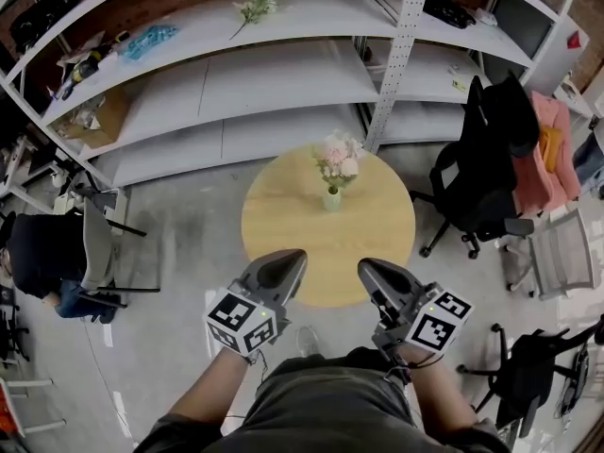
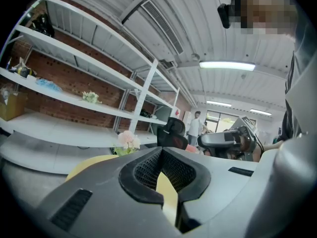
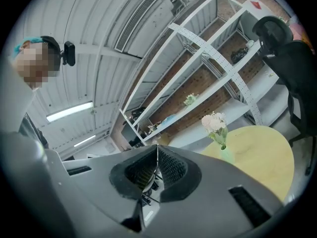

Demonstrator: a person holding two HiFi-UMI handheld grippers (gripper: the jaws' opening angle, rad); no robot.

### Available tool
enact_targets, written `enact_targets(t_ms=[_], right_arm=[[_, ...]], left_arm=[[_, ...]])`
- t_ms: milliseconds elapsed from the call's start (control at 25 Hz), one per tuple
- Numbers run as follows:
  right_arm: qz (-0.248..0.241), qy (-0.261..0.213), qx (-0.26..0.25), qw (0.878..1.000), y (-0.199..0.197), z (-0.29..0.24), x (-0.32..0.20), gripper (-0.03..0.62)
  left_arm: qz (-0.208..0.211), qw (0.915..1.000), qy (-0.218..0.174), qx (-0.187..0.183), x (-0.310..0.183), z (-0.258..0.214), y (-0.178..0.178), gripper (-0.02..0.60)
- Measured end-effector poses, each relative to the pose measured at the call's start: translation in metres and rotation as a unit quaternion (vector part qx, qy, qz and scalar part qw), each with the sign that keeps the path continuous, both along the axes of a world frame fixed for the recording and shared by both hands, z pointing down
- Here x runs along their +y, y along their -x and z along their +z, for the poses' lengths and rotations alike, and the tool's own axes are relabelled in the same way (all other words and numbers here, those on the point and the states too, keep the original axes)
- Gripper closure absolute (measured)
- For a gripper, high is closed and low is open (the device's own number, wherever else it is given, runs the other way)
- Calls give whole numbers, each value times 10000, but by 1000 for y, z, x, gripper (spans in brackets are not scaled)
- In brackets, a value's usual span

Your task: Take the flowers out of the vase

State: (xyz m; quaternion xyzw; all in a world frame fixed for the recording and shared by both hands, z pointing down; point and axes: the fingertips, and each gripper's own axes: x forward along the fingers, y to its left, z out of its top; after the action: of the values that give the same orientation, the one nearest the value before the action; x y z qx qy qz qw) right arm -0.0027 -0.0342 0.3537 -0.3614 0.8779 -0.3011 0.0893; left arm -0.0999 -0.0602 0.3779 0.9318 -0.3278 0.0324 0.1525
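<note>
A small pale green vase (image 1: 331, 199) stands on the far half of a round wooden table (image 1: 283, 225), holding pink and white flowers (image 1: 338, 159). My two grippers hover at the table's near edge, well short of the vase. The left gripper (image 1: 294, 257) and the right gripper (image 1: 368, 268) both have their jaws together with nothing between them. In the left gripper view the flowers (image 2: 128, 140) peek over the shut left gripper (image 2: 161, 150). The right gripper view shows the flowers (image 3: 214, 123) and vase (image 3: 226, 155) to the right of the shut right gripper (image 3: 157, 148).
White shelving (image 1: 236, 83) runs behind the table; another flower sprig (image 1: 255, 6) lies on its top shelf. Black office chairs (image 1: 477, 182) stand right of the table, one draped with pink cloth. A grey chair (image 1: 99, 243) and a seated person (image 1: 42, 258) are at the left.
</note>
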Motion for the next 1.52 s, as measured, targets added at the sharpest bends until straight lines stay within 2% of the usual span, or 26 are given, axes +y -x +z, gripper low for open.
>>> enact_targets(t_ms=[240,480,800,1080,1240,1520], right_arm=[[49,78,54,9999,3,6,-29,577],[-7,191,220,9996,-9,27,-73,577],[-257,266,974,9946,-29,111,-163,574],[-603,490,1358,9877,-42,194,-221,443],[-922,243,1625,9821,-35,220,-244,384],[-1429,-271,1869,9716,-17,245,-268,352]], left_arm=[[133,9999,40,24,-30,4,-5,572],[11,9997,244,-67,-62,24,-14,572],[-425,9958,654,-478,-116,65,-29,572],[-913,9881,1005,-728,-146,97,-37,572],[-1013,9832,1260,-851,-150,117,-39,572],[-1046,9768,1598,-973,-151,146,-33,572]])
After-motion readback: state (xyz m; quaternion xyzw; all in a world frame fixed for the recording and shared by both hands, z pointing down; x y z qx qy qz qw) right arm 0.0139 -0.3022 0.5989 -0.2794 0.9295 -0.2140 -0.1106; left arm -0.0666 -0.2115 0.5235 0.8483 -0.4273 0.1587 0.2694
